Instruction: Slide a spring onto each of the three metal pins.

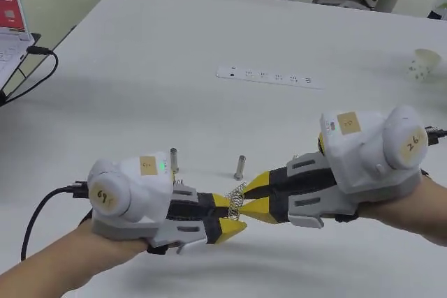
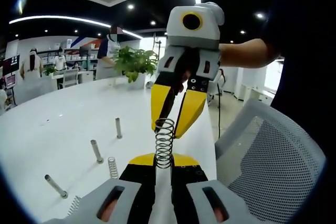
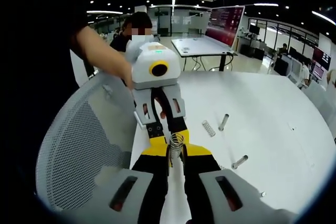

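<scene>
Apparently passing one spring (image 2: 164,142) between grippers in mid-air above the table (image 1: 140,68), near the three metal pins (image 2: 96,151), all looking bare, so judging the first threading not yet done. Clenching the left gripper (image 2: 163,159) on the spring's near end. Flanking its far end with the right gripper (image 2: 169,126), jaws at or almost at the coil, grip there impossible to tell. Calling next for one sure hold, the other gripper letting go, then lining the coil's open end over an upright pin and lowering it. Lying by the pins, two loose springs (image 2: 112,167), one partly cut off low in the left gripper view. Burying both coil ends between yellow jaw tips.
</scene>
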The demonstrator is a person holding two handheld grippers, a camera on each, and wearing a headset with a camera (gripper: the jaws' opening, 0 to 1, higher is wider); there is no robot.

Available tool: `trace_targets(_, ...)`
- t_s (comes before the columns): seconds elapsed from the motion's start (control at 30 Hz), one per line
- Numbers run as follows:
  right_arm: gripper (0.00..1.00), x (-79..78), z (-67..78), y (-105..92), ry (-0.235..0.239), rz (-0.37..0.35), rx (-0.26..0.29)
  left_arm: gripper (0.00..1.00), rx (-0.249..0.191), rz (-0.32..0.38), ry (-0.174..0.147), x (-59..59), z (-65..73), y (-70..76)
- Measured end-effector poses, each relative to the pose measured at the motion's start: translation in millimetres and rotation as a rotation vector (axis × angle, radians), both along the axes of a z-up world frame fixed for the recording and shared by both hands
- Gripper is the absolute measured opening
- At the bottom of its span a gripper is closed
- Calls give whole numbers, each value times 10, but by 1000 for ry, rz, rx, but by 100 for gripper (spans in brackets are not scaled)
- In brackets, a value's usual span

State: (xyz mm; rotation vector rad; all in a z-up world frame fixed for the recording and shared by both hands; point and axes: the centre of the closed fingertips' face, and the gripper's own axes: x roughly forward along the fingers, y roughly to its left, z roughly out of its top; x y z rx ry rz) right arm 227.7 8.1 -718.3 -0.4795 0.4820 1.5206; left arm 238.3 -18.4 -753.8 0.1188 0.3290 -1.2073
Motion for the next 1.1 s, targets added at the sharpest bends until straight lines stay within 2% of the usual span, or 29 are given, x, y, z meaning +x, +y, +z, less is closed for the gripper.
trace_targets(0.13, 9, -20, 16, 43, 16, -7, 22, 2, -5, -9, -1, -28, 17, -27)
trace_targets(0.73, 8, -27, 33, 42, 18, -44, 55, 2, -18, 4, 7, -37, 30, -16)
trace_targets(1.1, 8, -22, 47, 70, 4, -45, 58, 2, -43, 35, 41, -31, 49, 25)
